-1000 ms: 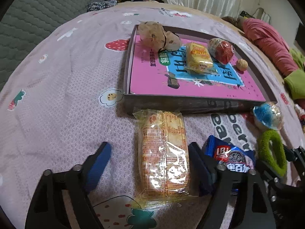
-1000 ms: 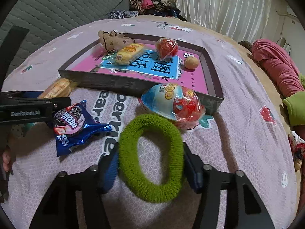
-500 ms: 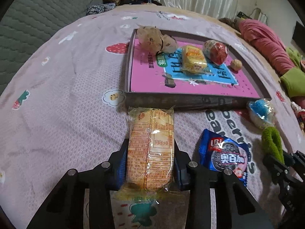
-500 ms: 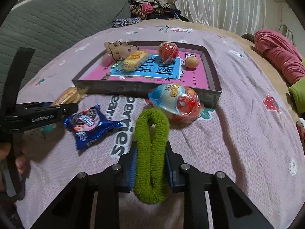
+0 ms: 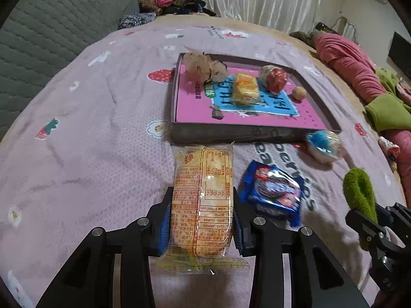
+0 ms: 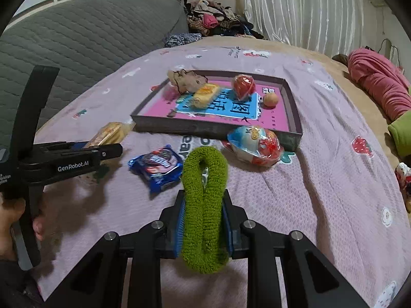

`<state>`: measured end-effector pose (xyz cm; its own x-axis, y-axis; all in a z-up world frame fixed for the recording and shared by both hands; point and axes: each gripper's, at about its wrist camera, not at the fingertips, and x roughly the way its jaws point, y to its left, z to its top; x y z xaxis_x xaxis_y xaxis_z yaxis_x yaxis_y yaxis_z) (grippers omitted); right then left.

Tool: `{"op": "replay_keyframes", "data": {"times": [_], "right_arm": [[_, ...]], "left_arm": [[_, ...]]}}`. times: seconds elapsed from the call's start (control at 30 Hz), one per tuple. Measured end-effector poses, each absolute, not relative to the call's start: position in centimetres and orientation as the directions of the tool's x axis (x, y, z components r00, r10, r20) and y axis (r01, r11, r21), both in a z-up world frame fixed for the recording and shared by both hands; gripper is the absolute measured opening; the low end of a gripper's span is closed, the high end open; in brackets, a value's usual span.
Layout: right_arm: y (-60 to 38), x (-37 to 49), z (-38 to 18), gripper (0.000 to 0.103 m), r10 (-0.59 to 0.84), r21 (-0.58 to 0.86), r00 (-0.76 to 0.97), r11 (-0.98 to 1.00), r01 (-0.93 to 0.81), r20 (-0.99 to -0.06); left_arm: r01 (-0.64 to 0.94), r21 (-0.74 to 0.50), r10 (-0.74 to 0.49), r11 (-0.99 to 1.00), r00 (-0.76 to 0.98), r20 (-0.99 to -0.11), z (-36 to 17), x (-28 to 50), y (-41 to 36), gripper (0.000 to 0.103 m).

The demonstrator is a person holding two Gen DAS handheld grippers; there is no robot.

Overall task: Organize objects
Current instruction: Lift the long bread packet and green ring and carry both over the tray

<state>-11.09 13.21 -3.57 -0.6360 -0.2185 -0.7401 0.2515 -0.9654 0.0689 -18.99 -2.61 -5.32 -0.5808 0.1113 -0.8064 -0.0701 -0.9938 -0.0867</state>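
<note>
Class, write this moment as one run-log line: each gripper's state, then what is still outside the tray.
left gripper: shut on biscuit pack | right gripper: shut on green hair band | outside tray: Oreo packet, toy egg

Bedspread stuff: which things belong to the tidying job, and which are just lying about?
Job: cracker pack in left hand-held gripper; green hair band in right hand-held gripper; cookie packet; toy egg; tray.

Lying about: clothes pile; pink blanket; curtain.
</note>
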Motion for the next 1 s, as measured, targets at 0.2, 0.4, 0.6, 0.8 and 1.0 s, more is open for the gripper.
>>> {"op": "replay_keyframes", "data": {"times": [0.2,0.4,0.6,0.8,1.0], "right_arm": [[12.8,-8.8,-1.3,0.025,-0.231,0.067,-0.658,-0.962,0.264,-0.717],[12.2,-6.4,0.9,0.025,-0.24,0.059,-0.684,-0.959,0.278,-0.689],[12.1,-4.6,2.4,0.025,-0.25,0.054,-0.702,-0.956,0.289,-0.667],[12.4,-3.3,3.5,0.025,-0.255,0.055,-0.717,-0.955,0.29,-0.648],[13.1,-3.0,5.6,0.025,-0.252,0.048,-0.75,-0.958,0.282,-0.612]], "left_arm": [[-0.102,-0.084,0.129,-0.991,-0.604,-0.787,-3.0,-15.5,-1.4,0.04],[-0.119,-0.071,0.13,-0.99,-0.624,-0.771,-1.1,-12.2,-0.7,0.04],[-0.12,-0.058,0.123,-0.991,-0.658,-0.743,1.0,-9.7,-0.4,0.04],[-0.124,-0.055,0.125,-0.991,-0.677,-0.726,2.6,-8.5,-0.1,0.04],[-0.14,-0.041,0.129,-0.989,-0.7,-0.702,4.3,-8.0,0.8,0.04]]}}
